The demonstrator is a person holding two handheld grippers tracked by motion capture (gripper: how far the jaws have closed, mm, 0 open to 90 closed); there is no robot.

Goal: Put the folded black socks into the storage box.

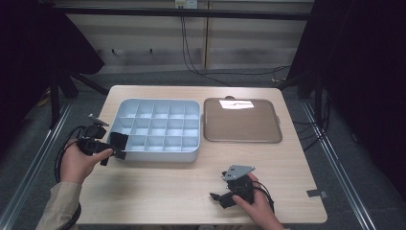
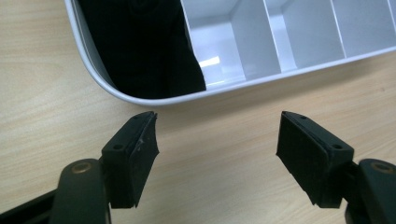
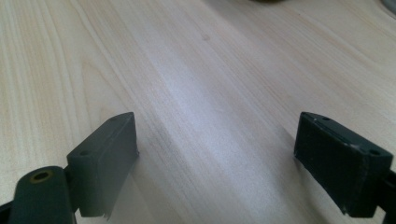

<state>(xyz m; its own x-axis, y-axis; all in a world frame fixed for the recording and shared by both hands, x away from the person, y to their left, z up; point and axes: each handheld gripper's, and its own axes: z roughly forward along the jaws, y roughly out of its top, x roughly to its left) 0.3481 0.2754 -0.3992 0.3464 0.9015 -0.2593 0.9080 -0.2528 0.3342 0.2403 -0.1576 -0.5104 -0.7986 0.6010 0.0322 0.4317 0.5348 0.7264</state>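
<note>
A pale grey tray (image 1: 158, 153) divided into many small compartments sits left of centre on the wooden table. Something black (image 2: 140, 46) fills its near-left corner compartment; I cannot tell what it is. My left gripper (image 1: 114, 154) hovers at that corner, held by a hand in a beige sleeve. In the left gripper view it (image 2: 217, 126) is open over bare wood just outside the tray's rim (image 2: 224, 88), with nothing between the pads. My right gripper (image 1: 221, 196) rests low near the table's front edge, and the right gripper view shows it (image 3: 217, 123) open over bare table.
A brown flat tray (image 1: 242, 122) lies to the right of the grey one, with a bright white patch (image 1: 235, 104) at its far edge. The other compartments in view hold nothing. Dark stands and cables surround the table.
</note>
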